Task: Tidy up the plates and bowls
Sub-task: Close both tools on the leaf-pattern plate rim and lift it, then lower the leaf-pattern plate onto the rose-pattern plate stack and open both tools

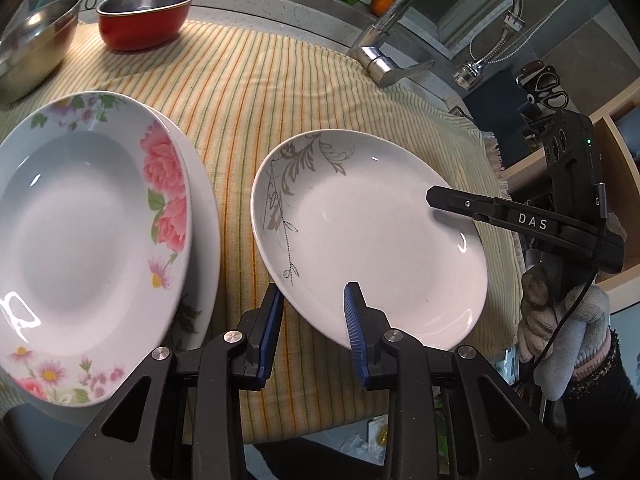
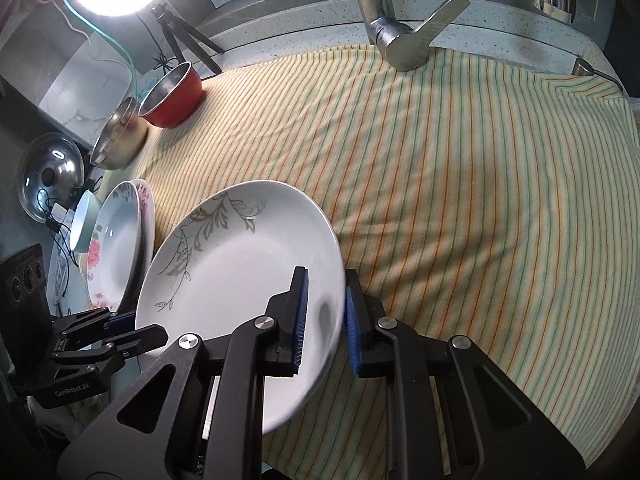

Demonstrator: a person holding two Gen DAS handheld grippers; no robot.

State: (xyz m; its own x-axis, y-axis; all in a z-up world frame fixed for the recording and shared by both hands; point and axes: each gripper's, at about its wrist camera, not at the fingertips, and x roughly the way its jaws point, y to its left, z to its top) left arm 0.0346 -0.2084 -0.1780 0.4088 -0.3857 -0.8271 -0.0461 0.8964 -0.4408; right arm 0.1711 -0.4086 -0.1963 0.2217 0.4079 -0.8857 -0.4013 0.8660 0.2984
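A white plate with a grey leaf pattern (image 1: pixel 368 236) is held tilted above the striped cloth; it also shows in the right wrist view (image 2: pixel 240 280). My right gripper (image 2: pixel 325 312) is shut on its right rim; its finger (image 1: pixel 452 202) reaches over the plate. My left gripper (image 1: pixel 314 312) is open, its jaws straddling the plate's near-left rim without clamping; it shows at the plate's left edge (image 2: pixel 120 326). A pink-flowered plate (image 1: pixel 88 232) lies stacked on another plate (image 1: pixel 204 236) to the left.
A red bowl (image 1: pixel 144 18) and a steel bowl (image 1: pixel 32 48) stand at the back left of the striped cloth (image 1: pixel 256 92). A faucet (image 1: pixel 404 28) rises at the back right. A small light-blue bowl (image 2: pixel 86 220) and a steel lid (image 2: pixel 52 176) lie left of the stack.
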